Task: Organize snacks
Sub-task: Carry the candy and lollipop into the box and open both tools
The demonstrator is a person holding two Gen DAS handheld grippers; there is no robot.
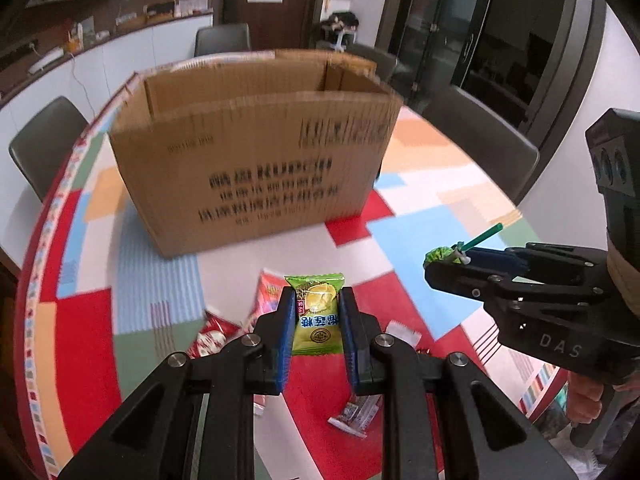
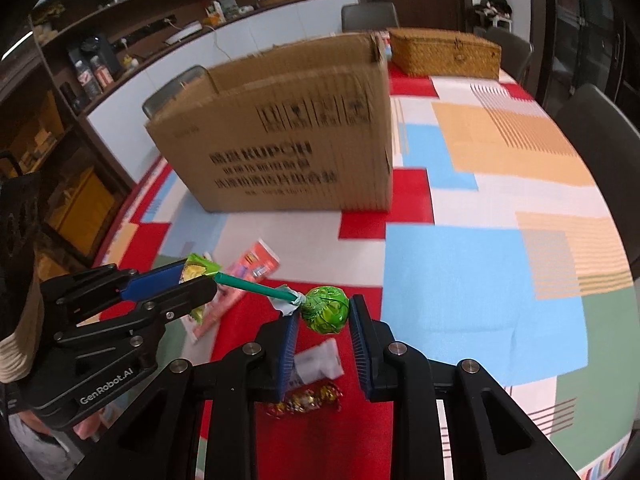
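Observation:
My left gripper (image 1: 316,300) is shut on a green durian candy packet (image 1: 318,318), held above the table. My right gripper (image 2: 325,312) is shut on the round head of a green lollipop (image 2: 326,308), whose teal stick (image 2: 252,286) points left. Across the two views, the right gripper (image 1: 436,270) shows at the right with the lollipop (image 1: 442,256), and the left gripper (image 2: 200,280) shows at the left with the packet (image 2: 196,270). An open cardboard box (image 1: 256,152) stands ahead on the table, seen too from the right wrist as the box (image 2: 288,136).
Loose snacks lie on the patchwork tablecloth (image 2: 460,280): red packets (image 1: 212,334), a pink-red packet (image 2: 244,280), a white wrapper (image 2: 320,364), a gold-red candy (image 2: 308,400), a dark wrapper (image 1: 356,414). A wicker basket (image 2: 444,54) sits behind the box. Chairs (image 1: 44,140) ring the table.

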